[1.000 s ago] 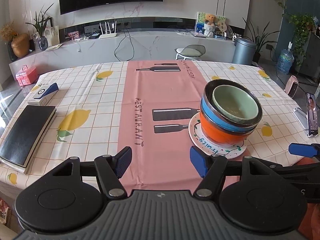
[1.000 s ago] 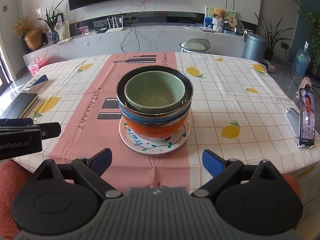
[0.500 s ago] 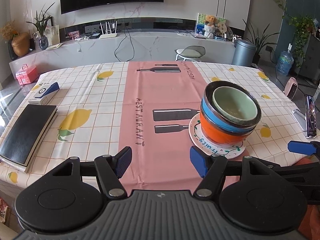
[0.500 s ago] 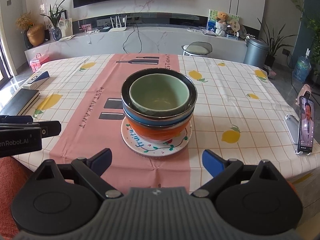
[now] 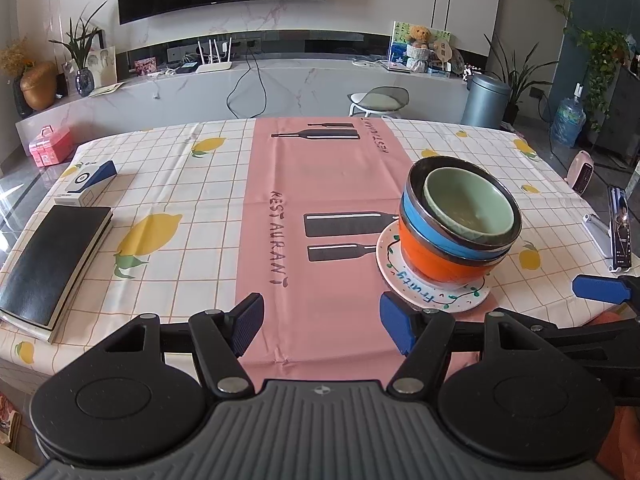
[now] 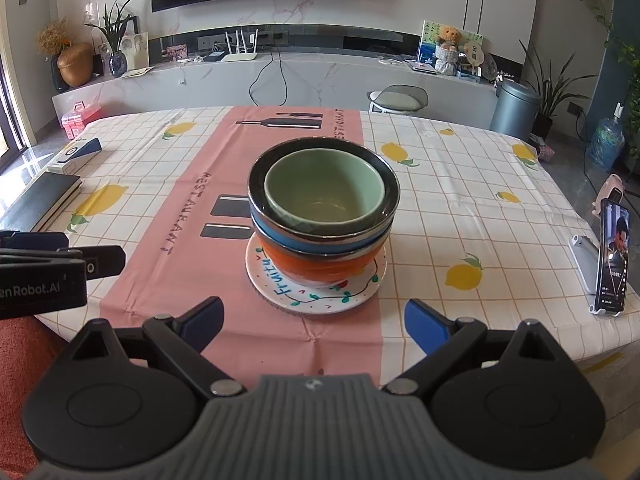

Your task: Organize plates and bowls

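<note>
My right gripper (image 6: 312,326) gapes wide and empty at the bench's (image 6: 460,200) near edge; straight ahead sits the plate (image 6: 316,294) carrying the nested bowls (image 6: 324,212). My left gripper (image 5: 320,324) — also wide, empty — has them ahead-right.

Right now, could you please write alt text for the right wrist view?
Three nested bowls, green inside blue inside orange, sit on a plate on a lemon-print tablecloth. The open right gripper hangs just short of them, with a phone propped at right.
</note>
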`<state>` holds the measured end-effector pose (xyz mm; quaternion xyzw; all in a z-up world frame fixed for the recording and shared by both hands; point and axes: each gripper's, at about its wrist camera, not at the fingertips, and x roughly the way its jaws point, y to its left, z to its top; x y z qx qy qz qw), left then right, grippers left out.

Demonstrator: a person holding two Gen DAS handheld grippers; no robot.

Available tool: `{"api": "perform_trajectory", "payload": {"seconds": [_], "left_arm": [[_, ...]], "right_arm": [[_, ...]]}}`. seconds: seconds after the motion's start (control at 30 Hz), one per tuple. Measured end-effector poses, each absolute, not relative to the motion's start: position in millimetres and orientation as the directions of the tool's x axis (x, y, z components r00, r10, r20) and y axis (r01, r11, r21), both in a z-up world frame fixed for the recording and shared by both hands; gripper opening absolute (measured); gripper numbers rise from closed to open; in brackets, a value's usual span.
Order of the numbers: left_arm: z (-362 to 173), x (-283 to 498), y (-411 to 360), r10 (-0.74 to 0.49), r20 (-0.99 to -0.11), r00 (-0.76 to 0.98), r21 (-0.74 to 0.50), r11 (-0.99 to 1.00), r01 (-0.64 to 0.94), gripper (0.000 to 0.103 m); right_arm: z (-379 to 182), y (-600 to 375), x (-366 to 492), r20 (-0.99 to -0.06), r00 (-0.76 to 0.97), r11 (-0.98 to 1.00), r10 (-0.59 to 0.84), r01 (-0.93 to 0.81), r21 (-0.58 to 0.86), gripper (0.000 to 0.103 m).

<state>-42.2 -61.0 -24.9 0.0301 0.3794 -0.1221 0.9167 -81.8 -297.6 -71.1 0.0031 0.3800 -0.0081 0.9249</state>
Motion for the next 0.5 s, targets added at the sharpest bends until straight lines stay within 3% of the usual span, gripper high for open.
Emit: {"api": "perform_trajectory", "payload": {"seconds": [0.5], "left_arm": [[-26.1, -43.4, -61.9, -0.203, -0.704, 0.680, -0.039, 0.968, 0.248, 0.078]], "right_arm": [[-72.4, -296.7, -81.2, -0.705, 0.709, 1.000, -0.011, 0.013, -0.002, 0.095]]}}
